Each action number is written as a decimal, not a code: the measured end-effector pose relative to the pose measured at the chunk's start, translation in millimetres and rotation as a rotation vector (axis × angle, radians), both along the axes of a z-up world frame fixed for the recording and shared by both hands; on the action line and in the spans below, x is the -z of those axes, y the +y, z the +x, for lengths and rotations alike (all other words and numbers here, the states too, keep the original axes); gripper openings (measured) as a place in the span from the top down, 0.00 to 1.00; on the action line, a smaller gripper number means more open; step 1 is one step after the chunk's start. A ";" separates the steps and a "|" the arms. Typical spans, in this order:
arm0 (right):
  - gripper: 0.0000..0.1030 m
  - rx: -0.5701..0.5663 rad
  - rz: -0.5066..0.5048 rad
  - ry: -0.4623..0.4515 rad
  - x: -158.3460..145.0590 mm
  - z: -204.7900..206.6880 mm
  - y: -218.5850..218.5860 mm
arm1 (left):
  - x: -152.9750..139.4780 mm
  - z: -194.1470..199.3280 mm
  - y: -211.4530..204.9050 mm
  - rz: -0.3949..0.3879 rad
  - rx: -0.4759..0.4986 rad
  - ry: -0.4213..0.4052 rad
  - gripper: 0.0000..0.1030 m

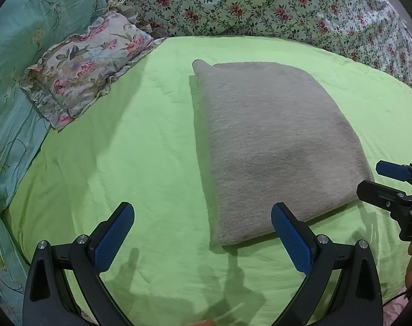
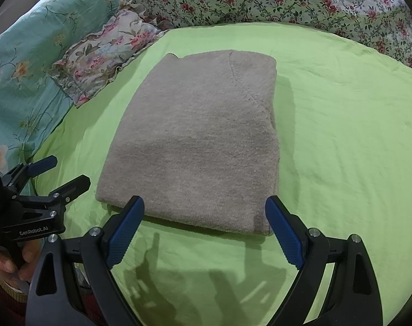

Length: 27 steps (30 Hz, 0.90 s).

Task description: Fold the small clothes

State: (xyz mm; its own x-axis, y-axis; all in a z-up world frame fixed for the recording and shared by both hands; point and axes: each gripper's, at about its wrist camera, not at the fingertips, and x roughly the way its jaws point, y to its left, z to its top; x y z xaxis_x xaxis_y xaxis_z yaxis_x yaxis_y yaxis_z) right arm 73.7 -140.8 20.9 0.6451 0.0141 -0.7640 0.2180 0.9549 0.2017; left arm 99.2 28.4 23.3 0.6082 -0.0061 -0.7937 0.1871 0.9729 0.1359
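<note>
Spread fingers [image 2: 284, 233] — folded sweater [image 2: 197, 141] runs lengthwise away.

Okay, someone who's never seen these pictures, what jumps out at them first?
A grey knitted garment, folded into a neat rectangle, lies in the middle of a bright green sheet. Both grippers, left and right, hover open at its near edge, with floral pillows piled behind.

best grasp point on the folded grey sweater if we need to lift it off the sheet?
Probably the near edge of the grey sweater, coming in low from the front. That edge is thick and stacked, raised slightly off the green sheet, so one finger can slide under. The right gripper is open and already faces it; the left gripper could take the near-left corner.
</note>
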 end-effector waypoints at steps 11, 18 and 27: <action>0.12 -0.001 0.000 -0.002 -0.1 0.0 0.8 | -0.3 -0.1 -0.4 -0.006 0.003 0.004 0.02; 0.12 0.000 0.002 -0.002 0.1 -0.1 2.1 | -0.1 -0.1 -0.3 -0.005 0.001 0.010 0.01; 0.11 0.002 0.002 -0.003 0.0 -0.5 3.3 | -2.6 0.2 0.3 -0.006 0.007 0.007 0.01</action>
